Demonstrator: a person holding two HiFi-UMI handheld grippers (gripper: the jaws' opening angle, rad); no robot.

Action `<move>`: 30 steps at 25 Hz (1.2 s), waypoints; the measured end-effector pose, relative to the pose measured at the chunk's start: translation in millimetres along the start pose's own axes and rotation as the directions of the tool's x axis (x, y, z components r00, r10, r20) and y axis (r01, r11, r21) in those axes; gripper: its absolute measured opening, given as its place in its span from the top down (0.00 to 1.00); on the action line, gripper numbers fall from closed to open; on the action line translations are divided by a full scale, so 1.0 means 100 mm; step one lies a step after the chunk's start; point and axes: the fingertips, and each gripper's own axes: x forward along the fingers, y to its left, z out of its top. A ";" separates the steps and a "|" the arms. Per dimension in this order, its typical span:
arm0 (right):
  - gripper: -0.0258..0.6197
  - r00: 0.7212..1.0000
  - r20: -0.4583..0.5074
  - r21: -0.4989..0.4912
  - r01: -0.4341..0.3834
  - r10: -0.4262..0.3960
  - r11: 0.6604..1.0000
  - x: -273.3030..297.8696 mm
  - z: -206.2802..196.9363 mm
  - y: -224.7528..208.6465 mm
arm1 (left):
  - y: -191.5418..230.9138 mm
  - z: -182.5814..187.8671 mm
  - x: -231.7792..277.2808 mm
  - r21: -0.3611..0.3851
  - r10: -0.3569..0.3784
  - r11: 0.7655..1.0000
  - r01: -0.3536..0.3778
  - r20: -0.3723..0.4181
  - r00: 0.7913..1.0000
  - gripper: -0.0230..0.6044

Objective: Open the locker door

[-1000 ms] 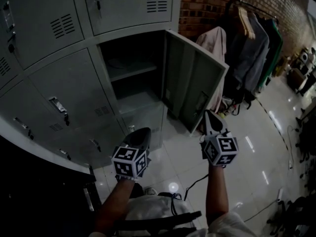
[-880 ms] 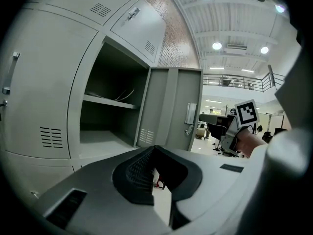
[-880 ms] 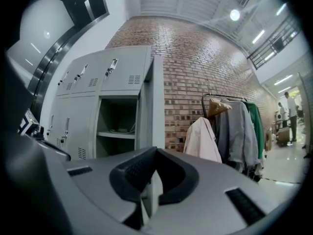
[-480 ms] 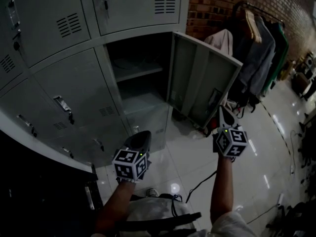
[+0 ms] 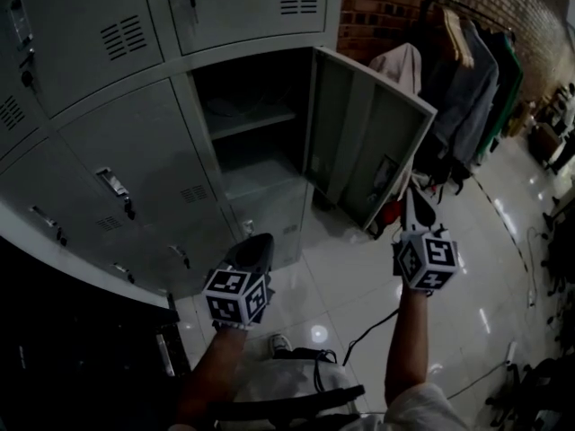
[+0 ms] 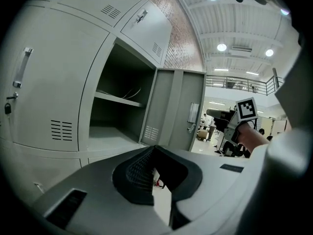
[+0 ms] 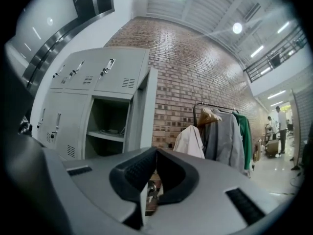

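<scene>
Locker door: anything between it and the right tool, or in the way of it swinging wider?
Nothing visible between the door and the right tool, which is close by its free edge. Hanging coats stand beyond the door, possibly in its swing.

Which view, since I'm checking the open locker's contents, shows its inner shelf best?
The left gripper view: the shelf is largest there, seen nearly level, with a thin curved item lying on it. The right gripper view shows it smaller and farther off; the head view shows it from above, dim inside the compartment.
</scene>
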 end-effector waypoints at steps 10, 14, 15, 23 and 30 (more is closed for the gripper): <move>0.96 0.993 -0.018 0.039 -0.117 0.118 0.992 -0.80 -0.06 0.63 | -0.16 -0.14 -0.67 -0.022 0.025 0.999 -0.024 0.044 0.999 0.97; 0.96 0.984 -0.042 0.066 -0.172 0.175 0.983 -1.20 -0.15 0.96 | -0.29 -0.24 -1.09 -0.029 0.040 0.999 -0.038 0.060 0.997 0.97; 0.96 0.981 -0.046 0.076 -0.187 0.191 0.979 -1.31 -0.16 1.03 | -0.34 -0.26 -1.21 -0.032 0.045 0.999 -0.043 0.065 0.997 0.97; 0.96 0.944 -0.113 0.117 -0.296 0.309 0.948 -2.31 -0.36 1.78 | -0.76 -0.63 -2.20 -0.084 0.062 0.995 -0.055 0.090 0.994 0.97; 0.96 0.894 -0.179 0.182 -0.380 0.410 0.907 -3.22 -0.62 2.26 | -1.22 -1.13 -2.87 -0.138 0.048 0.990 -0.038 0.071 0.996 0.97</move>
